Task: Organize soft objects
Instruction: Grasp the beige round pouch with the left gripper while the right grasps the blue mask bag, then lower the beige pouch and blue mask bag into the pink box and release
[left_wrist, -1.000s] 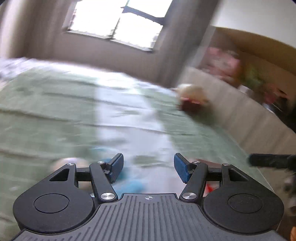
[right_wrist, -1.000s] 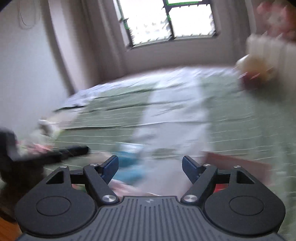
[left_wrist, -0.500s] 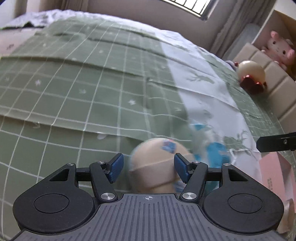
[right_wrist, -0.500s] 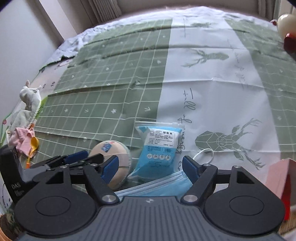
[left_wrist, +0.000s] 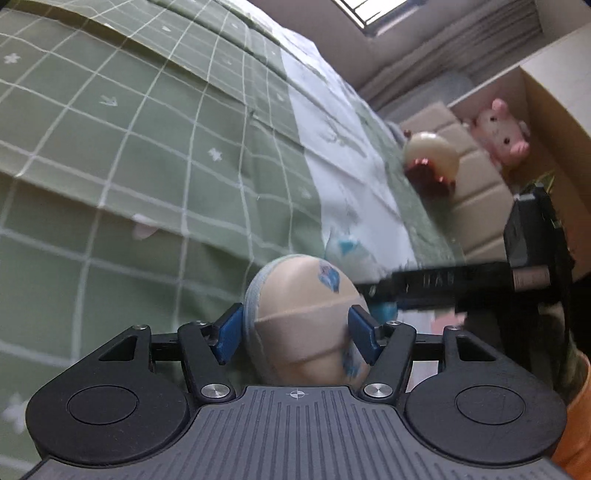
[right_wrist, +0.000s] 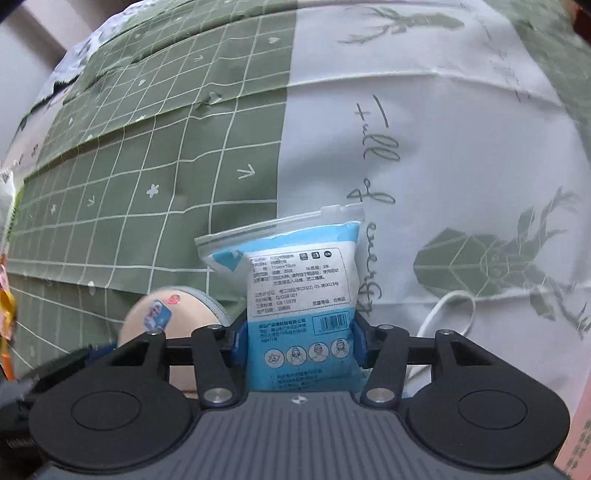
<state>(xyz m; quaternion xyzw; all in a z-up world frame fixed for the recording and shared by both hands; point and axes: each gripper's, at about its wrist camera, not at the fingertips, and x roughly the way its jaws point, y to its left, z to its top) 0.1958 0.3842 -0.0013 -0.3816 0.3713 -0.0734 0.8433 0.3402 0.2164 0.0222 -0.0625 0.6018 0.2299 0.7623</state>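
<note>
A beige rolled bandage (left_wrist: 306, 317) with a blue sticker lies on the green checked bed sheet (left_wrist: 147, 147). My left gripper (left_wrist: 297, 330) stands around it, its blue pads at both sides of the roll. The roll also shows in the right wrist view (right_wrist: 166, 314). My right gripper (right_wrist: 301, 341) stands around a blue and white bag of face masks (right_wrist: 299, 291), pads at both sides of its lower part. A white mask ear loop (right_wrist: 454, 314) lies to the right of the bag.
A cream and red round plush (left_wrist: 430, 162) lies at the far right of the bed by a beige headboard (left_wrist: 476, 192). A pink pig plush (left_wrist: 502, 133) sits on a shelf. A pink box edge (right_wrist: 576, 424) is at lower right. Small toys (right_wrist: 7, 314) lie at the left edge.
Both grippers swung down from facing the window and moved in low over the bed. The left now straddles the bandage roll and the right straddles the mask bag, with narrower jaws.
</note>
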